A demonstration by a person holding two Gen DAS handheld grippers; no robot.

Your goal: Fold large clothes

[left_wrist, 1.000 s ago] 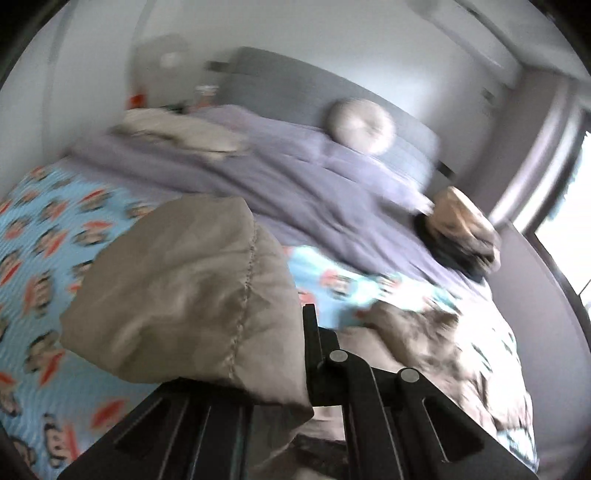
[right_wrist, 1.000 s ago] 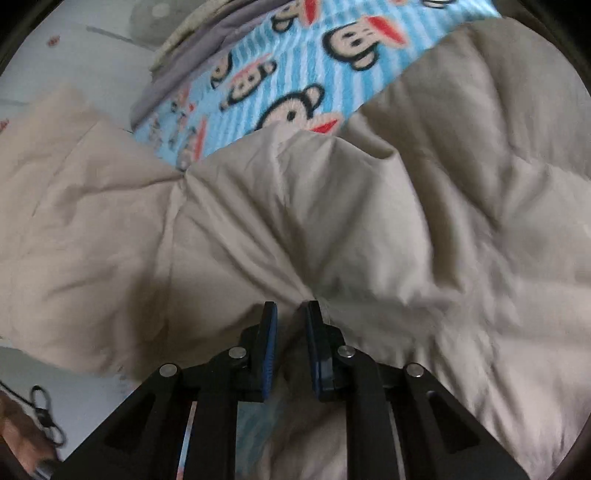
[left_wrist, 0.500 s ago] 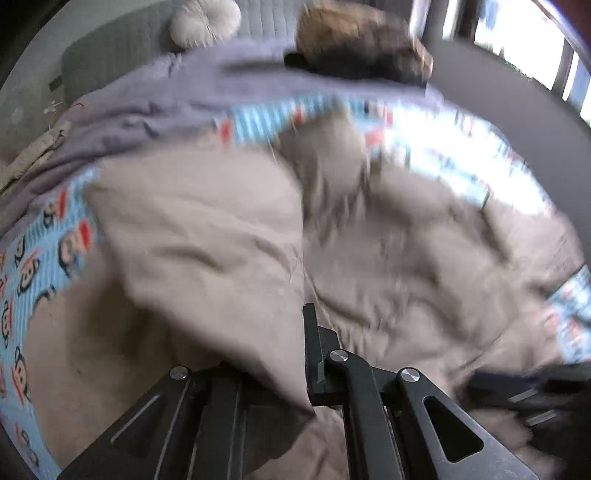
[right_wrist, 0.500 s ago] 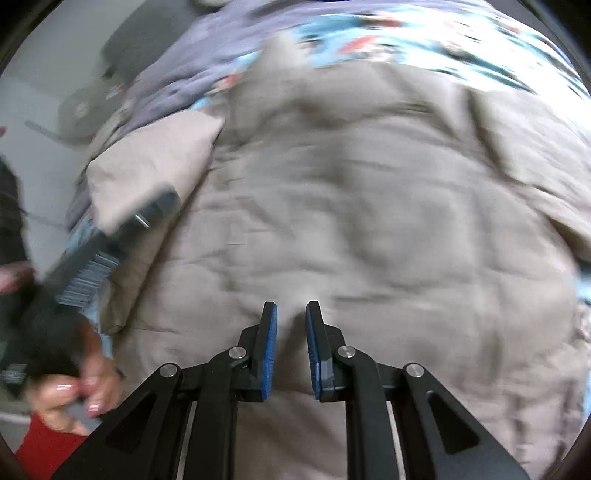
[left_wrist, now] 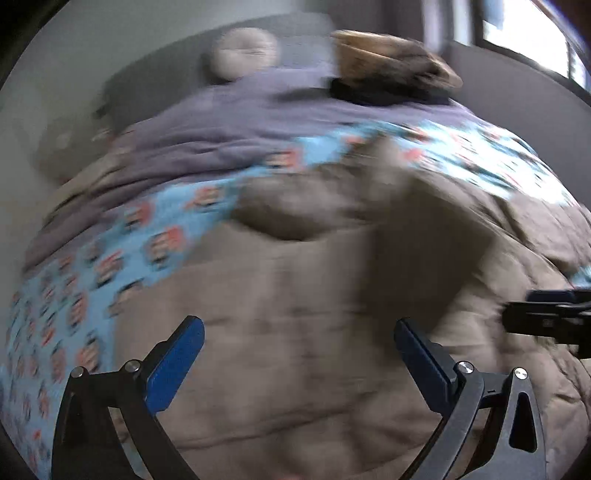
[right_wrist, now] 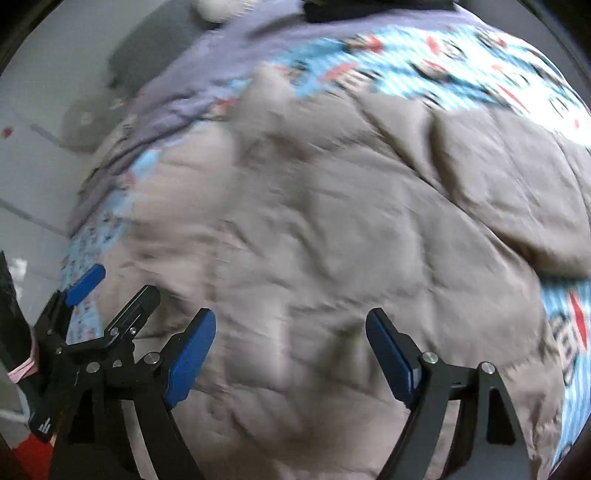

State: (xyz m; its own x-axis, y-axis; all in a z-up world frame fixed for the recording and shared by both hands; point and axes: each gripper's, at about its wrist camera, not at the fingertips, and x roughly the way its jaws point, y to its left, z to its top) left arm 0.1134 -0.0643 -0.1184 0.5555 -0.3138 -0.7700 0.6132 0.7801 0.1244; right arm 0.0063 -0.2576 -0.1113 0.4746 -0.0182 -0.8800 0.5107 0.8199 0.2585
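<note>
A large beige quilted garment [left_wrist: 314, 295] lies spread and rumpled on the bed; it also fills the right wrist view [right_wrist: 332, 240]. My left gripper [left_wrist: 299, 339] is open and empty just above it. My right gripper [right_wrist: 291, 339] is open and empty above the garment's near part. The left gripper also shows at the lower left of the right wrist view [right_wrist: 110, 291], open. Part of the right gripper shows at the right edge of the left wrist view [left_wrist: 546, 325]. Both views are blurred by motion.
The bed has a blue monkey-print sheet [left_wrist: 110, 266] and a bunched purple duvet [left_wrist: 240, 122] at the back. A round cushion [left_wrist: 243, 51] leans on the grey headboard. A pile of dark and tan clothes [left_wrist: 395, 74] lies at the back right. A window [left_wrist: 535, 33] is at the right.
Both grippers have opened. The left one let go of the garment fold it held, and that fold now lies on the garment. Both cameras have swung over the bed.
</note>
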